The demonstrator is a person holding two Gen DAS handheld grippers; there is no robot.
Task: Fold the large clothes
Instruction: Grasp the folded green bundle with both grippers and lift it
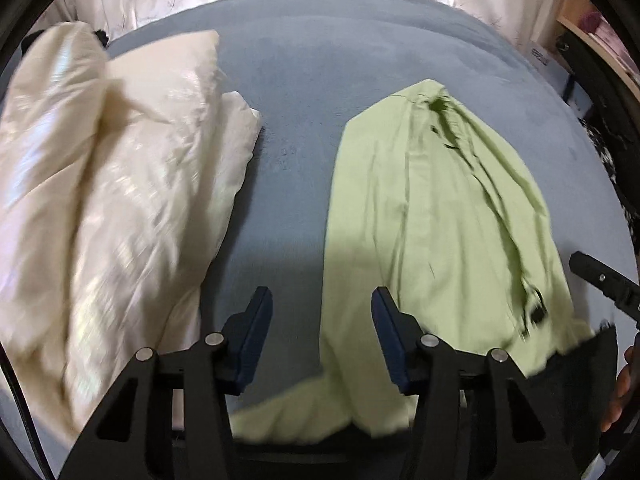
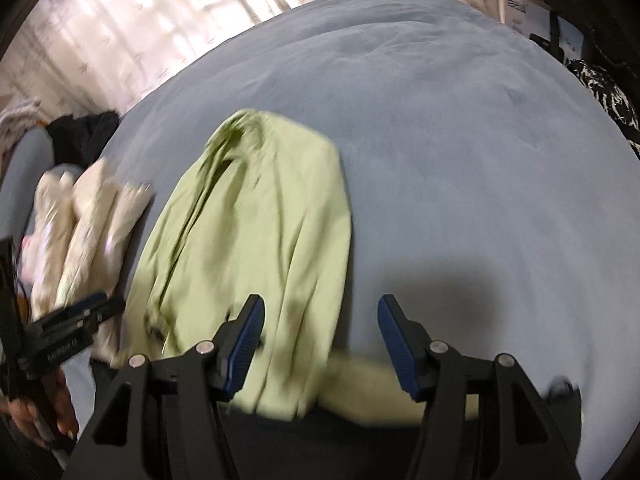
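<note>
A light green garment [image 1: 432, 216] lies lengthwise on the blue bed [image 1: 328, 64], folded into a long narrow strip with its collar at the far end. It also shows in the right wrist view [image 2: 256, 224]. My left gripper [image 1: 322, 304] is open and empty, hovering above the garment's near left edge. My right gripper [image 2: 320, 316] is open and empty above the garment's near right edge. The near end of the garment trails under both grippers. The right gripper's tip [image 1: 600, 280] shows at the left wrist view's right edge.
A cream quilted duvet or jacket [image 1: 112, 184] lies heaped on the bed's left side, also seen in the right wrist view [image 2: 92, 220]. Dark clothing [image 2: 84, 132] sits beyond it. Curtains [image 2: 140, 32] hang behind the bed. A black-and-white cloth [image 2: 608, 92] lies at the right.
</note>
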